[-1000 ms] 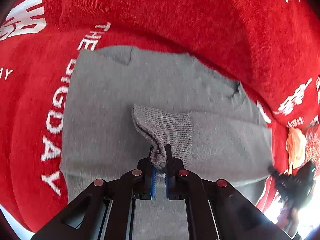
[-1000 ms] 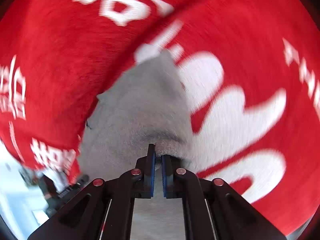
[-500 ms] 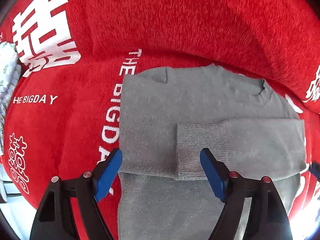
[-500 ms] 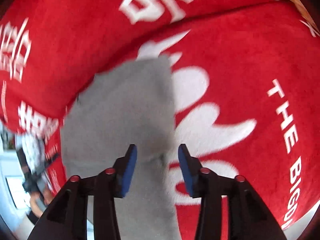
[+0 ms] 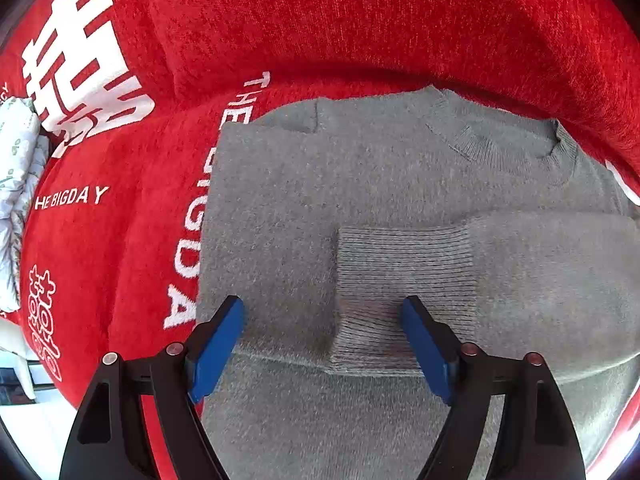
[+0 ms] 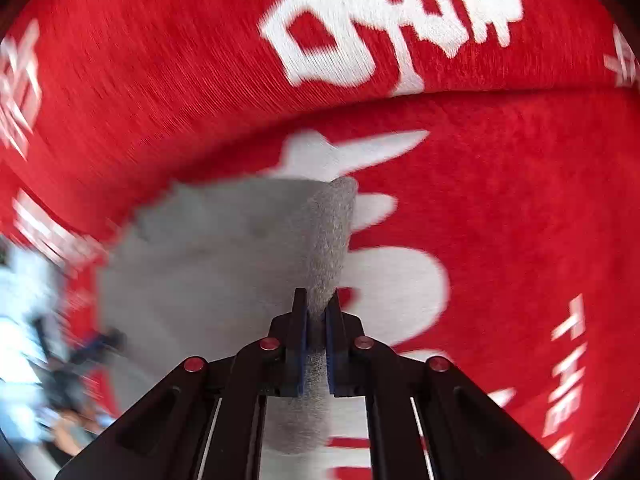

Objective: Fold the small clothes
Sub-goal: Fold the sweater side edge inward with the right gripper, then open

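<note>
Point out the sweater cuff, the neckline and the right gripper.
cuff [image 5: 404, 276], left wrist view, on the ribbed end of the folded sleeve.
neckline [image 5: 560, 152], left wrist view, on the ribbed collar band.
right gripper [image 6: 316, 316], right wrist view, on the grey fabric pinched between its jaws.

Cover: a red plush blanket [image 5: 360, 32] lies under everything, soft and with folds.
Print: big white characters [image 5: 80, 64] and the white words "THE BIGDAY" [image 5: 72, 198] on the red.
Left edge: a pale cloth with small green pattern [image 5: 16, 184], beside the blanket.
</note>
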Tool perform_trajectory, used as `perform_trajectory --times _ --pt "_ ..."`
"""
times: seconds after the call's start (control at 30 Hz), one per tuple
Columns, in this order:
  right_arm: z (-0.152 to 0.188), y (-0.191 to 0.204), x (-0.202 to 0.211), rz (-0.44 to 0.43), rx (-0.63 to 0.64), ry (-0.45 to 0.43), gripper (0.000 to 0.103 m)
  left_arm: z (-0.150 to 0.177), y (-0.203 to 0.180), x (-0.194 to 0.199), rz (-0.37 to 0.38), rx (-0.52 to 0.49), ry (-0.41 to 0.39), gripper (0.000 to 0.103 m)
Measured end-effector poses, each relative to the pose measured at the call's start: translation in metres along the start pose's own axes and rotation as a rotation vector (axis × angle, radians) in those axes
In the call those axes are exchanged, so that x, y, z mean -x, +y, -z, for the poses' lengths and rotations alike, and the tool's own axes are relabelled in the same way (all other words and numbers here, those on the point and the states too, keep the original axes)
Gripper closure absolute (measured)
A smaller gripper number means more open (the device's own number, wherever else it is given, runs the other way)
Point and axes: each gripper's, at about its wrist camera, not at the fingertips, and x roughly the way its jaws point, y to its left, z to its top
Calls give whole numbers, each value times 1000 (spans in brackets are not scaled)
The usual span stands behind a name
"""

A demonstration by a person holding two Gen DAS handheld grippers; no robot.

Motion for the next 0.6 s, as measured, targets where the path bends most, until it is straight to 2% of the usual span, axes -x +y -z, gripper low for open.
perform_trajectory --times 0.03,0.2,0.27,0.33,0.43,0.53,0.6 --pt "1 -3 -10 50 16 29 94 0 0 0 -6 -7 -4 21" --pt "8 -10 -1 88 -78 -1 90 -6 14 10 -81 -26 -13 21" --pt "15 -9 11 113 -74 2 90 -8 27 12 -72 0 4 21" --pt "23 -1 26 103 -39 -9 85 -8 38 19 -43 30 12 21" --pt "35 21 36 58 1 -20 85 -5 35 28 -7 20 4 21" --pt "44 44 30 -8 43 -10 85 -1 20 23 -17 -21 21 21" --pt "54 50 21 -16 60 16 85 3 10 12 -42 -41 47 21"
